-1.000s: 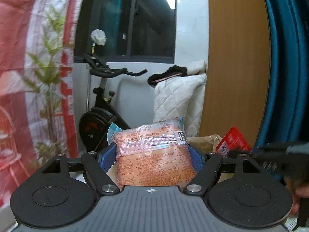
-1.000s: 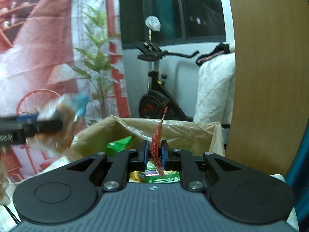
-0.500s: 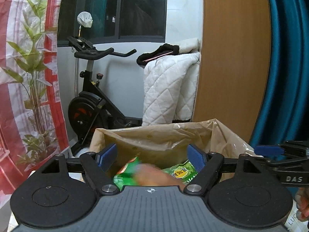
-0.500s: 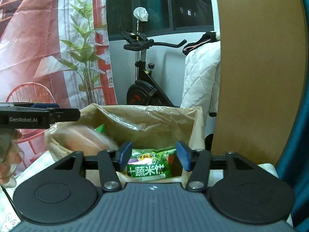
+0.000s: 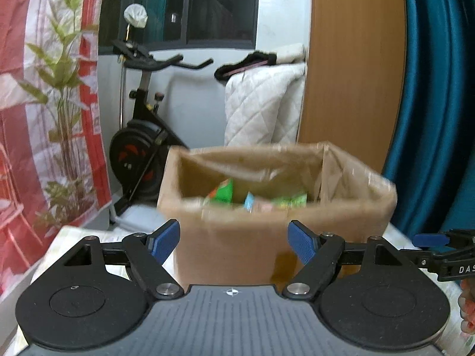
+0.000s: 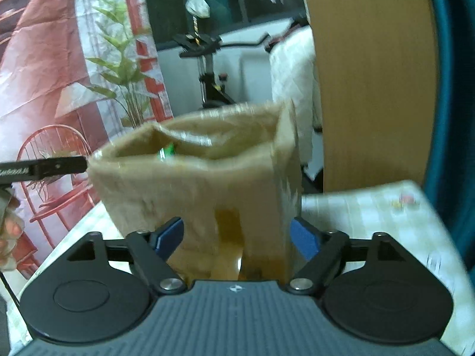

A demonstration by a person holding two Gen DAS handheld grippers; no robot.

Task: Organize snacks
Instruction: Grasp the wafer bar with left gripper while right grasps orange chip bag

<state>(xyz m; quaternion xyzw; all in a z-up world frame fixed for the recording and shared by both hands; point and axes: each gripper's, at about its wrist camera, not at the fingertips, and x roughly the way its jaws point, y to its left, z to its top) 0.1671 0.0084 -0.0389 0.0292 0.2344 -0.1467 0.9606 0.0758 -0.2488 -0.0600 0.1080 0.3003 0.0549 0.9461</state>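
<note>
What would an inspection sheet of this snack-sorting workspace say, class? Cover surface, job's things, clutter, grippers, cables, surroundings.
Surface: table with pale checked cloth.
Job's things: open brown paper bag standing on the table; green snack packets inside.
Clutter: nothing seen.
Grippers: left gripper open, empty; right gripper opening, nothing held, bag just beyond its fingers.
Cables: a thin dark cord at the left edge of the right wrist view.
Surroundings: exercise bike, white quilt, wooden panel, blue curtain, printed backdrop.

Each wrist camera looks forward and slightly downward along its gripper fingers. Both views share the nearby paper bag and the distant exercise bike.
</note>
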